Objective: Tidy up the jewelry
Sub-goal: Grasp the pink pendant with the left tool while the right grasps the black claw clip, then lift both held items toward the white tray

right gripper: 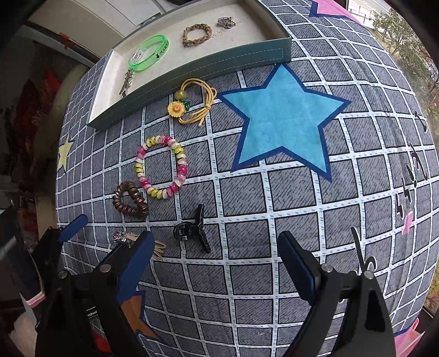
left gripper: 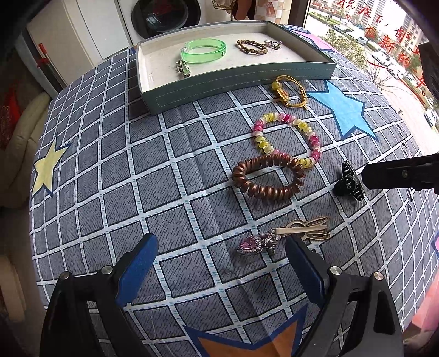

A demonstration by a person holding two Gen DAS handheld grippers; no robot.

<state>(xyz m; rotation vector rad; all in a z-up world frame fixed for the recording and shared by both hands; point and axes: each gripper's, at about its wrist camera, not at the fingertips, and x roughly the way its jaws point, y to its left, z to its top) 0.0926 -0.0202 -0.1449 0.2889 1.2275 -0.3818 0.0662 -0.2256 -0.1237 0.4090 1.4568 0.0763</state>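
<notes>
The teal tray (left gripper: 241, 75) w/ cream lining is holding a clear green bangle (left gripper: 203, 50), a braided brown ring (left gripper: 251, 46) & two small metal clips. On the checked star-print cloth (left gripper: 115, 175) nearby are lying a coiled copper hair tie (left gripper: 267, 175), a pink-yellow bead bracelet (left gripper: 288, 137) touching it, a black claw clip (right gripper: 192, 229) & a pink heart charm (left gripper: 251, 245). Left gripper (left gripper: 221, 267) & right gripper (right gripper: 215, 265) are both gaping wide, holding nothing.

A checked grey tablecloth (left gripper: 115, 175) (1 blue star (right gripper: 282, 120) printed on it) fronts a washing machine (left gripper: 164, 16).
</notes>
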